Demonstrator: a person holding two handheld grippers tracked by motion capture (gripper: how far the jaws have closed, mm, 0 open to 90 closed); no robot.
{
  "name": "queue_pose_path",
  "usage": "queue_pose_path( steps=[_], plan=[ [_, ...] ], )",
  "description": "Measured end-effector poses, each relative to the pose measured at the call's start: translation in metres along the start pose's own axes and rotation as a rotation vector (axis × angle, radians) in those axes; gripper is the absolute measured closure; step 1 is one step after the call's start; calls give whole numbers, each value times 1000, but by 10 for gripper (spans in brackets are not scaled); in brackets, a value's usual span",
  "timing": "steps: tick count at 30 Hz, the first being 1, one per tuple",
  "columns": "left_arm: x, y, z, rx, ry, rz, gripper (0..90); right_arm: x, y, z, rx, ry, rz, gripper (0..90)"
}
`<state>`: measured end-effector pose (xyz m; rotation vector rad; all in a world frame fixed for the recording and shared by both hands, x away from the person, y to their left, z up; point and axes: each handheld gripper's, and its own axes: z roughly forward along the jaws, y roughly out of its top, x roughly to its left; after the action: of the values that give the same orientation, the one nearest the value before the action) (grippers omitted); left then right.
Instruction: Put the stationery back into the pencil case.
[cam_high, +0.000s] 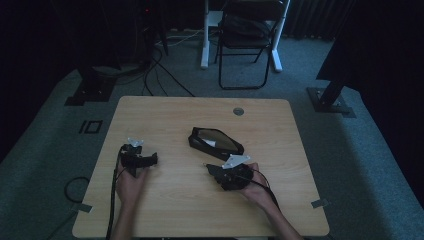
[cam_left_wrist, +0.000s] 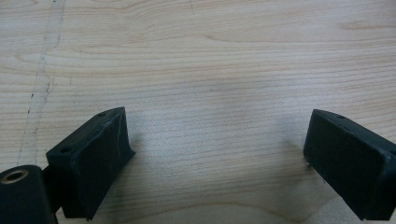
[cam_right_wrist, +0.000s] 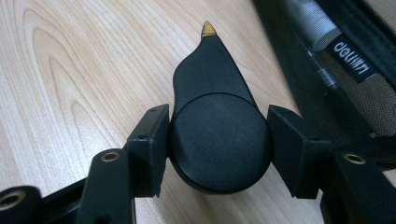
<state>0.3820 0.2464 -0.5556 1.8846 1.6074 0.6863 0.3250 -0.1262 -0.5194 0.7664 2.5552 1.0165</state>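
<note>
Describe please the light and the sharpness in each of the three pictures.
High view: dim, dark around the pale wooden table, and grainy. Left gripper view: bright and even; the wood grain is sharp, with a soft shadow between the open jaws. Right gripper view: the round black pen with a gold tip is sharp; the black mesh pencil case is slightly blurred.

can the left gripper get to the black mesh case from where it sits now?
Probably yes. The left gripper sits with jaws open and empty, and bare table lies between it and the black mesh case. The right gripper, shut on a black pen, sits on the case's near right side, not across that path.
</note>
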Motion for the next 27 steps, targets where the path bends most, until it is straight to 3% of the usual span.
queue_pose_path(
  steps=[27],
  plan=[
    [0,0,0,0,0,0,72,-2,16,-18,-59,-16,-8,417]
  ],
)
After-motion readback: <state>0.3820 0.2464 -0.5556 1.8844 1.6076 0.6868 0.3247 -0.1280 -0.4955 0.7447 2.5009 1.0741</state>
